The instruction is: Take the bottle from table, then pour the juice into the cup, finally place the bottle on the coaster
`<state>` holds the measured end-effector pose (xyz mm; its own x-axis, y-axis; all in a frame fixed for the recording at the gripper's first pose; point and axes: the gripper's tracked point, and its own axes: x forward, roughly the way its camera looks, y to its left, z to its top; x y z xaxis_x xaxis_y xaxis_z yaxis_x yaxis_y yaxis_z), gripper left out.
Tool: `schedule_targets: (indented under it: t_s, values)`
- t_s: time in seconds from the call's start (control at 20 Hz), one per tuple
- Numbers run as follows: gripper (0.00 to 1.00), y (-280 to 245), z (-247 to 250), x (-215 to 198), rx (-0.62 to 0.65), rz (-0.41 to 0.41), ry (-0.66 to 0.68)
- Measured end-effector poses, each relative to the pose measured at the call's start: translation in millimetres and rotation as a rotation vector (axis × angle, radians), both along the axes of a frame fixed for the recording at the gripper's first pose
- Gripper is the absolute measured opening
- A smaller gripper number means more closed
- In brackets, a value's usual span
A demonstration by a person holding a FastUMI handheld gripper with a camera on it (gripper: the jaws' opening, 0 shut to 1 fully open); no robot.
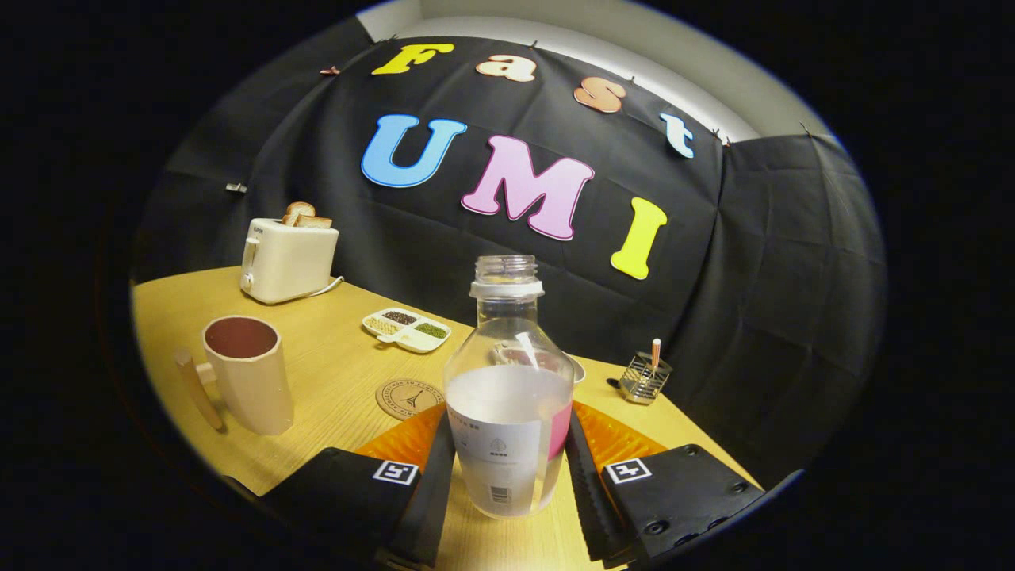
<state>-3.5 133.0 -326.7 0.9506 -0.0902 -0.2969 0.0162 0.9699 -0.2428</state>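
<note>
Wooden table [317,373] in front of a black cloth wall, its far edge running along the cloth and its left edge just behind the cup [247,373]. Open room on the tabletop between cup and bottle [508,388], with the round coaster [408,396] lying flat there, just ahead of the left finger and apart from both. Gripper [508,468] held low and level over the table, tilted a little, fingers on either side of the bottle's lower body and pressing on it. Bottle upright between the fingers, no cap, filled about halfway with pale liquid. Cup with a dark inside and a handle toward the left. Farther back a toaster [287,260] with bread slices in its slots, a divided dish [407,327] with grains, and a small wire holder [644,377] near the right edge.
</note>
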Motion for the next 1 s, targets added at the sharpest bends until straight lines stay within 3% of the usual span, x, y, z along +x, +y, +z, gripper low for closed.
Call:
schedule_targets:
  t_s: [0.45,0.8,1.0]
  values:
    - [0.7,38.5,35.7,8.5,-0.307,0.177,-0.004]
    - [0.7,89.0,28.6,9.2,-0.51,0.356,0.011]
    - [0.7,102.8,19.4,4.9,-0.647,0.414,0.017]
